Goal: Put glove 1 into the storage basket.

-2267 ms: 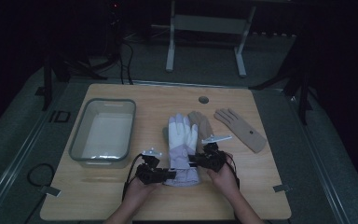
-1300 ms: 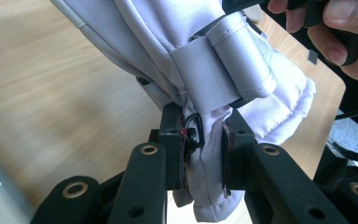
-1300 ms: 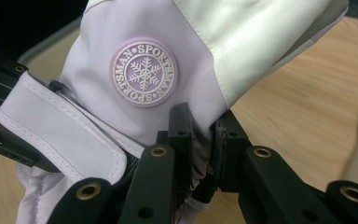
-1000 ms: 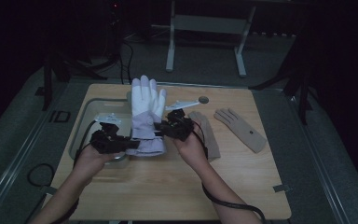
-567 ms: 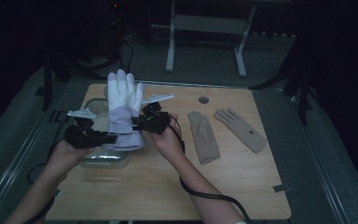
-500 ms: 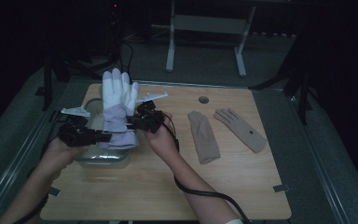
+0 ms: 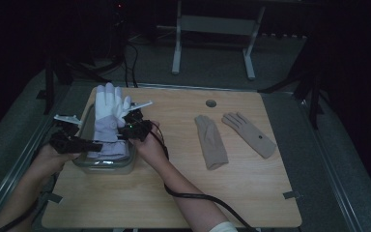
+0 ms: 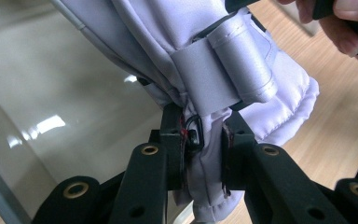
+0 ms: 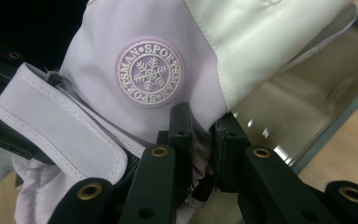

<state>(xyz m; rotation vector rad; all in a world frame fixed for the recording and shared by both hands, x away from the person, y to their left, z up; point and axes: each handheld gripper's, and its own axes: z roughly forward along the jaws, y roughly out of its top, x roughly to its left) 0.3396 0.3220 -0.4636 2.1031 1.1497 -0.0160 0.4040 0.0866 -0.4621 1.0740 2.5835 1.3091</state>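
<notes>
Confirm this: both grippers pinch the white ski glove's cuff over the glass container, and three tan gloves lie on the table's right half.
Wrong count. The high view shows two tan gloves, not three. Both the left gripper and right gripper do pinch the white ski glove over the glass container.

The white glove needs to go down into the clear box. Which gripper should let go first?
Probably the left gripper: it pinches the white glove's cuff right over the clear box. The right gripper holds the side by the rim and can steady it.
</notes>
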